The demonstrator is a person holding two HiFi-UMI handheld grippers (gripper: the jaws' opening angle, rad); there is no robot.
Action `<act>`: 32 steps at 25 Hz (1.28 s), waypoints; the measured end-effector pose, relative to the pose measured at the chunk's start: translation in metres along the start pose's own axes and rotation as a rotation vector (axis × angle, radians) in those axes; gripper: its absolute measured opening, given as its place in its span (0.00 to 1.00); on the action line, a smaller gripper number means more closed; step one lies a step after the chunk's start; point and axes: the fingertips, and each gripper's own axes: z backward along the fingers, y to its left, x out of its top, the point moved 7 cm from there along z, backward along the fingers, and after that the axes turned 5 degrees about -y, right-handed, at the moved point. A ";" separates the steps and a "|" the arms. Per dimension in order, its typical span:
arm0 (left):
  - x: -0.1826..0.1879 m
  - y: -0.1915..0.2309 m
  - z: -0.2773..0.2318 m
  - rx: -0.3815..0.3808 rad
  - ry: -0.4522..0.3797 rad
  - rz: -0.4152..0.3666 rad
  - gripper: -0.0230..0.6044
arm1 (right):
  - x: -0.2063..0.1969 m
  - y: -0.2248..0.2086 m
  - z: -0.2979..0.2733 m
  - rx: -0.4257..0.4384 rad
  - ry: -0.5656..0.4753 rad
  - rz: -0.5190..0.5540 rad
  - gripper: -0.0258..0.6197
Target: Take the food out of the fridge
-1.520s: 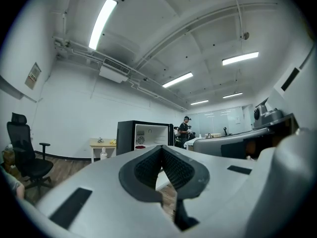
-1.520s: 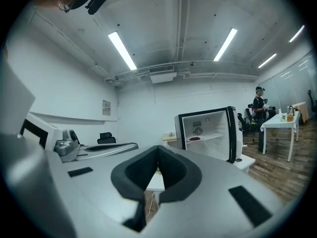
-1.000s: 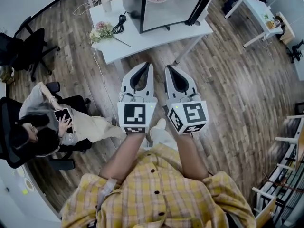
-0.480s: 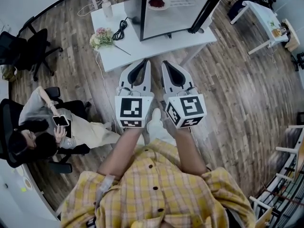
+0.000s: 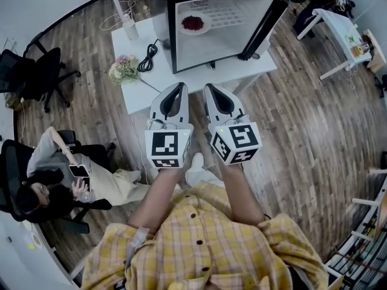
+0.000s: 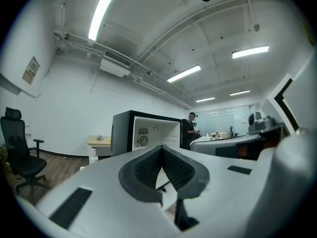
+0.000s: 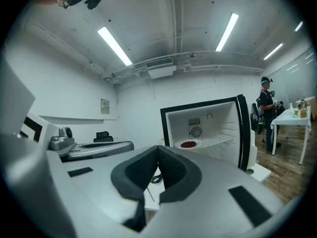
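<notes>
Top centre, food (image 5: 192, 22): dark red heap, white plate (image 5: 183, 29), in fridge (image 5: 233, 38)
Jaws: left gripper (image 5: 179, 85), right gripper (image 5: 208, 87) pressed together

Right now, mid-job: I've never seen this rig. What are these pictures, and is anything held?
No robot: a person holds two white hand grippers with marker cubes, the left gripper and the right gripper. The head view looks down from the person's head; each gripper view looks along its own jaws. Both are shut, empty. A white table carries a small black fridge, door open, with a white plate of red food on its shelf. A flower bunch and a coiled black cable lie beside it.
</notes>
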 end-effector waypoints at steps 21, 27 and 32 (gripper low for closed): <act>-0.010 -0.002 -0.086 0.095 0.044 -0.061 0.05 | -0.004 -0.078 -0.063 0.075 0.066 0.028 0.05; -0.017 0.001 -0.099 0.102 0.065 -0.046 0.05 | -0.009 -0.090 -0.074 0.066 0.074 0.001 0.05; -0.021 0.010 -0.115 0.096 0.073 -0.023 0.05 | -0.009 -0.097 -0.094 0.072 0.101 0.044 0.05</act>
